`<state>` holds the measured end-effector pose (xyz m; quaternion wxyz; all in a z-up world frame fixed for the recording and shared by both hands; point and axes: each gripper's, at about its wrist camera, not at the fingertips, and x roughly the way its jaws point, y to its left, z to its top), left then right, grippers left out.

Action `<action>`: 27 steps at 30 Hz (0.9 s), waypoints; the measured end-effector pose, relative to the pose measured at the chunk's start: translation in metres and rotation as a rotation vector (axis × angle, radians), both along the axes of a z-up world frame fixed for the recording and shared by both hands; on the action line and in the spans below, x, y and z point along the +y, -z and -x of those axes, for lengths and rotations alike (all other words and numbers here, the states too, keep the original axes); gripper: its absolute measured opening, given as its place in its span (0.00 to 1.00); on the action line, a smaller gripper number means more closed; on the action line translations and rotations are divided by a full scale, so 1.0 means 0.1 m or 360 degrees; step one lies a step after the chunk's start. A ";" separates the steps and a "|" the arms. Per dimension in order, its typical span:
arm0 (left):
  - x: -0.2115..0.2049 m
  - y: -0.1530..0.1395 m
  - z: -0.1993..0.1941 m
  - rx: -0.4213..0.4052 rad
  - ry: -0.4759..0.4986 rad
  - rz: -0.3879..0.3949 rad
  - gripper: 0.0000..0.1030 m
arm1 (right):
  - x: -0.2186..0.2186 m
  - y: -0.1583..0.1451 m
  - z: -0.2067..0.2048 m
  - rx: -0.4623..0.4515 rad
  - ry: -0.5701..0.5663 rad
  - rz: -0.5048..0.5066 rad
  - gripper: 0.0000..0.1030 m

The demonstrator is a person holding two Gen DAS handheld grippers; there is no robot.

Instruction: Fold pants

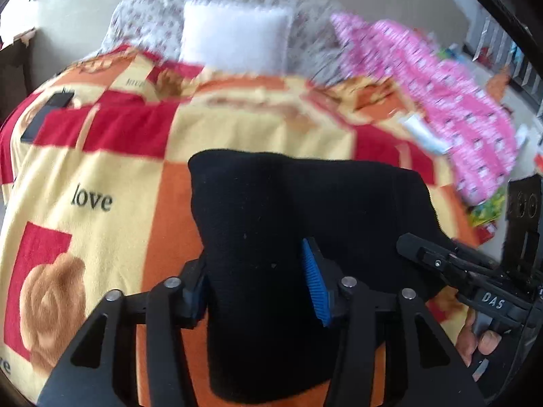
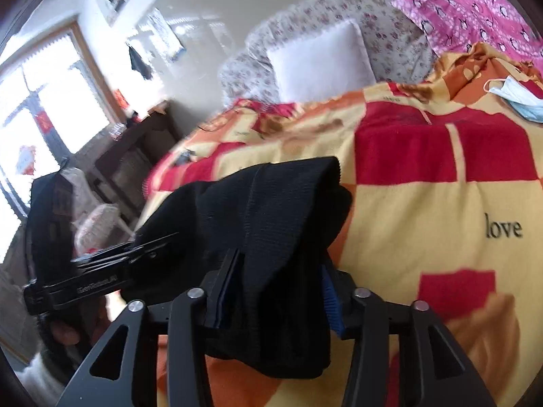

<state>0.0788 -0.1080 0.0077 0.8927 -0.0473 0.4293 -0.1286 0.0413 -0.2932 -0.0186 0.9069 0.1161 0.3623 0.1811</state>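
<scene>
Left claw point(image 1: 263, 285): nearest the lens in the left wrist view, its two fingers clamped on a thick fold of the black pants point(image 1: 305, 230), blue ribbed pad point(image 1: 315, 281) showing on one side.
Right claw point(image 2: 276, 295): likewise closed on the pants point(image 2: 271, 210), cloth bunched between its fingers (the ribbed waistband-like weave shows only here).
Pants: held up over the bed by both claws, draped down between them; the blanket point(image 1: 101, 176) lies beneath.
Blanket: red, orange and yellow checks, the word "love" printed on it.
Left view only: the right claw point(image 1: 427, 254) gripping the far edge of the pants, a dark flat object point(image 1: 47, 115) on the blanket.
Right view only: the left claw point(image 2: 149, 247) from the side, a window point(image 2: 44, 108), a face mask point(image 2: 519, 98) on the blanket.
Both views: white pillow point(image 1: 234, 37), floral bedding behind it, pink patterned cloth point(image 1: 451, 101) (blurred in the left view).
</scene>
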 end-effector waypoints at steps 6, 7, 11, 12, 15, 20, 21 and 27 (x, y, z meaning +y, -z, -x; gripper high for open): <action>0.19 0.12 0.04 0.0024 -0.0091 -0.0044 0.73 | 0.04 0.12 -0.02 0.0045 0.0043 0.0249 0.49; 0.20 0.08 0.06 0.0007 -0.0101 -0.0060 0.73 | 0.04 0.07 0.03 0.0027 0.0049 0.0276 0.50; 0.15 -0.02 0.15 -0.0101 -0.0149 -0.0190 0.73 | 0.14 -0.22 0.24 -0.0078 -0.0064 0.0268 0.48; 0.12 -0.01 0.14 -0.0098 -0.0143 -0.0205 0.74 | 0.21 -0.26 0.26 -0.0093 -0.0101 0.0279 0.44; 0.03 0.13 0.08 -0.0062 -0.0127 -0.0265 0.75 | 0.44 -0.20 0.29 -0.0081 -0.0193 0.0396 0.24; -0.02 0.17 0.12 -0.0090 -0.0139 -0.0257 0.78 | 0.46 0.15 0.35 -0.0036 -0.0125 0.0464 0.17; -0.04 0.17 0.12 -0.0096 -0.0140 -0.0265 0.78 | 0.46 0.15 0.35 -0.0031 -0.0122 0.0445 0.17; -0.06 0.10 0.20 -0.0126 -0.0144 -0.0276 0.78 | 0.40 -0.09 0.30 -0.0057 -0.0105 0.0362 0.27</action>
